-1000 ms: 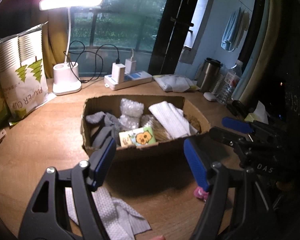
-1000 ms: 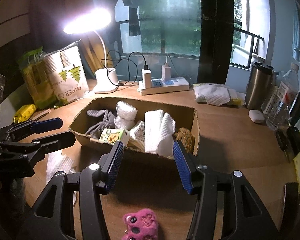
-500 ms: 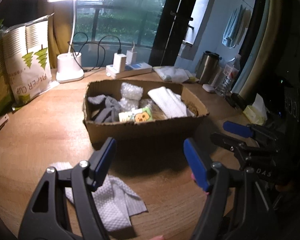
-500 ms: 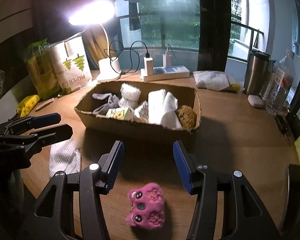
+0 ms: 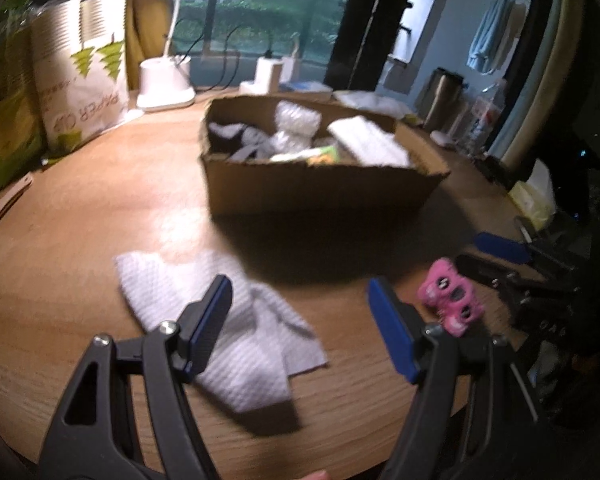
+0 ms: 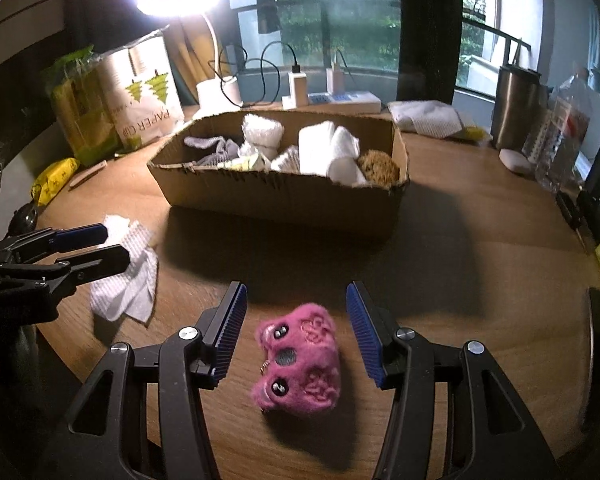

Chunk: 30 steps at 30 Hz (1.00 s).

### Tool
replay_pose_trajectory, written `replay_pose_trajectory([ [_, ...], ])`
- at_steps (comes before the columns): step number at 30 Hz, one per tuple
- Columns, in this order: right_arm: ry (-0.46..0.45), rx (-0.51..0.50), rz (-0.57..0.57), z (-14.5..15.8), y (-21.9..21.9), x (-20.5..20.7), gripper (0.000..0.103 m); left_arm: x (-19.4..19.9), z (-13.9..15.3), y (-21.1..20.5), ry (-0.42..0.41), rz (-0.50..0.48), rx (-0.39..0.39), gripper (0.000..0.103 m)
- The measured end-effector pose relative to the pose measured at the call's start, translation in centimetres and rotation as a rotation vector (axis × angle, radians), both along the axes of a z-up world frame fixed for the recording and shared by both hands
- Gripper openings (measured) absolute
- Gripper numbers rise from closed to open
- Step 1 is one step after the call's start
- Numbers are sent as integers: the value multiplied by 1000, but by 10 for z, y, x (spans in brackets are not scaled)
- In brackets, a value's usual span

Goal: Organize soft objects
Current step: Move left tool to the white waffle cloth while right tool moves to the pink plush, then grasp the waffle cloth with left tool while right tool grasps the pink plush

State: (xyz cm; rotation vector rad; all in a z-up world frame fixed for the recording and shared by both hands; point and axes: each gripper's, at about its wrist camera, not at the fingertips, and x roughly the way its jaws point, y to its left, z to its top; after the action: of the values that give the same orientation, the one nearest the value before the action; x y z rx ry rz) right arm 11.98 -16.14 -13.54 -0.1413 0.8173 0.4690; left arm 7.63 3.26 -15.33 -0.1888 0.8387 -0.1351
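A cardboard box (image 5: pixel 320 192) (image 6: pixel 284 196) in the middle of the wooden table holds several soft items: grey socks, white towels, bubble wrap, a brown sponge. A white waffle cloth (image 5: pixel 236 328) (image 6: pixel 126 276) lies crumpled in front of it on the left. A pink plush toy (image 6: pixel 298 360) (image 5: pixel 450 296) lies on the table to the right. My left gripper (image 5: pixel 304 324) is open and empty over the cloth's right part. My right gripper (image 6: pixel 294 336) is open, its fingers either side of the plush, not touching it.
A desk lamp (image 6: pixel 216 92), a paper-cup bag (image 5: pixel 80 76) and green packs stand at the back left. A power strip (image 6: pixel 332 100) with chargers lies behind the box. A steel tumbler (image 6: pixel 514 104), a water bottle and a folded cloth (image 6: pixel 428 118) are at the back right.
Both grippers have pulled back from the box and come down toward the table. The cloth now lies under the left gripper and the plush between the right fingers.
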Motion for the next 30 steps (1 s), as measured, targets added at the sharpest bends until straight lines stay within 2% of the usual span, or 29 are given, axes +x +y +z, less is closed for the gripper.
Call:
replay_pose_trajectory([
  [6,35,-14,-7,-12,-1,1,55,0,-17,13,47,51,26,72],
  [14,85,-30,-9,-30,2,7,55,5,-23,26,55,104,70,72],
  [22,110,-32,-3,-38,4,9,55,20,-40,23,123,79,146,72],
  [30,127,-30,7,-43,5,10,55,18,-44,14,116,57,221,70],
])
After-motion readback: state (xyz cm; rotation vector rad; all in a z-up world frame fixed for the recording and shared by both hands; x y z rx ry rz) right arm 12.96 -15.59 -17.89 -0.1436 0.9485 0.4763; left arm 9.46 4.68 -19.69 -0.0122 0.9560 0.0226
